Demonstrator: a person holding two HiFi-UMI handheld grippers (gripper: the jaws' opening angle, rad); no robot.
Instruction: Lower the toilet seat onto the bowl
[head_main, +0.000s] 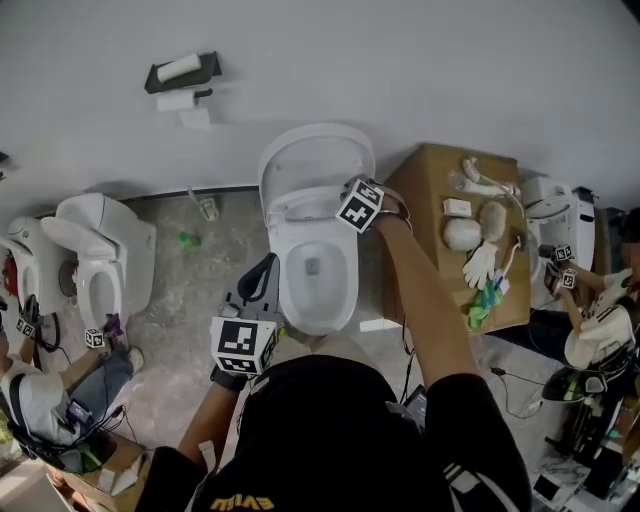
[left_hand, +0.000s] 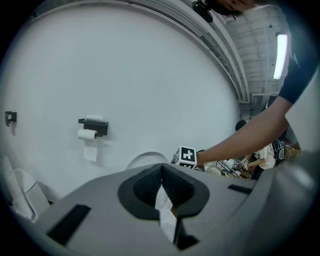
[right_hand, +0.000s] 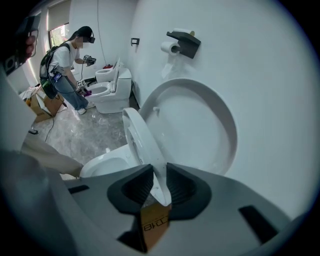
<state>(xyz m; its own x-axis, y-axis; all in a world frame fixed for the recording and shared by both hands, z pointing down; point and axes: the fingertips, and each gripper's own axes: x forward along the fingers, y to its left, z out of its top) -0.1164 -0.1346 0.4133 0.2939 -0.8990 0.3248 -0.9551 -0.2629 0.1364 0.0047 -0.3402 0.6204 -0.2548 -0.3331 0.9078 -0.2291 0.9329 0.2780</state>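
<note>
The white toilet stands in the middle of the head view, its lid (head_main: 315, 150) upright against the wall and its bowl (head_main: 318, 270) open below. The seat (head_main: 300, 207) is lifted off the bowl and tilted. My right gripper (head_main: 345, 200) is shut on the seat's right rim. In the right gripper view the thin seat edge (right_hand: 140, 140) runs between the pads of that gripper (right_hand: 159, 187), with the lid (right_hand: 200, 125) behind. My left gripper (head_main: 266, 268) hovers by the bowl's front left, apart from it. In its own view the left gripper (left_hand: 161, 180) is shut and holds nothing.
A cardboard box (head_main: 430, 200) with a glove and small items stands right of the toilet. Another toilet (head_main: 100, 260) is at the left, with a person (head_main: 40, 400) beside it. A second person (head_main: 600, 320) is at the right. A paper holder (head_main: 182, 75) hangs on the wall.
</note>
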